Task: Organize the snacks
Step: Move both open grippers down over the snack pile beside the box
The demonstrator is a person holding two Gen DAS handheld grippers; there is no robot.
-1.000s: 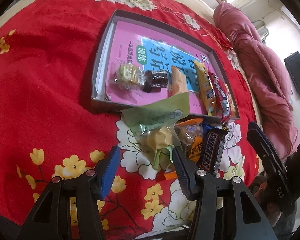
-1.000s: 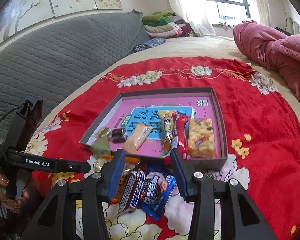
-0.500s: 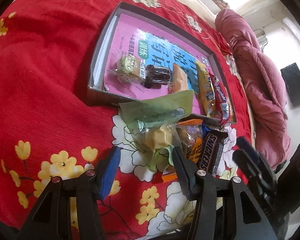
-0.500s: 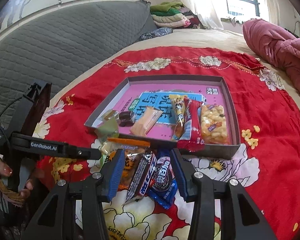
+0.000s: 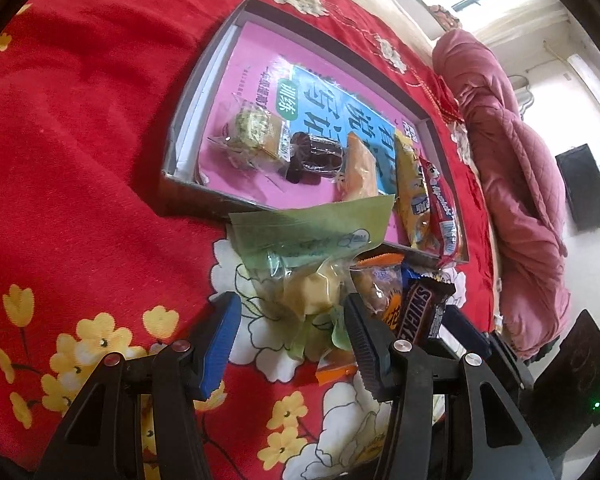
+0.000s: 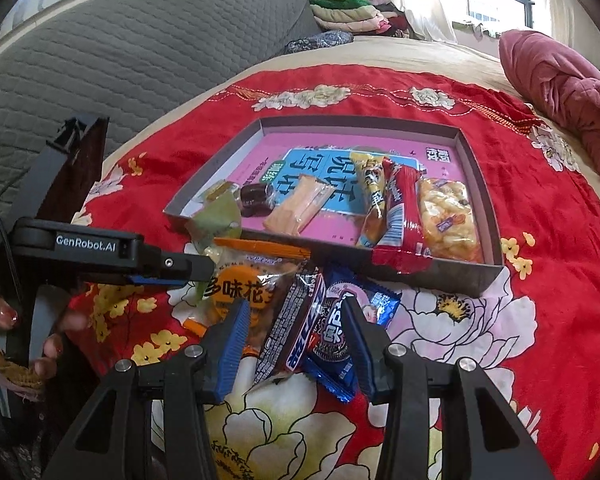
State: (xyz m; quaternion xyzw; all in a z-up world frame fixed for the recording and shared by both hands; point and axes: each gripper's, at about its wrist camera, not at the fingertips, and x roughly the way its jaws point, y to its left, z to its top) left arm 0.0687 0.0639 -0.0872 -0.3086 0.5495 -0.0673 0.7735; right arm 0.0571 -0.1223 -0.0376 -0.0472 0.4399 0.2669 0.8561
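While both claws hover with jaws parted and empty, the left gripper [image 5: 292, 320] straddles a green-topped sweet packet [image 5: 312, 248]. Between the right gripper [image 6: 296, 336] fingers lie a Snickers bar [image 6: 296, 328] and a blue Oreo packet [image 6: 340, 336], just beside the grey tray [image 6: 440, 276]; "GenRobot.AI" marks the left tool.

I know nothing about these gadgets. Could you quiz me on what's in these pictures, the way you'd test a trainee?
1. True or false: the Snickers bar already lies inside the grey tray.
2. Which snack sits between the left gripper fingers: A) green-wrapped pastry, B) red wafer bar, C) puffed rice pack?
3. How many snacks lie outside the tray, on the red cloth?

Key: 1 false; 2 A; 3 four.
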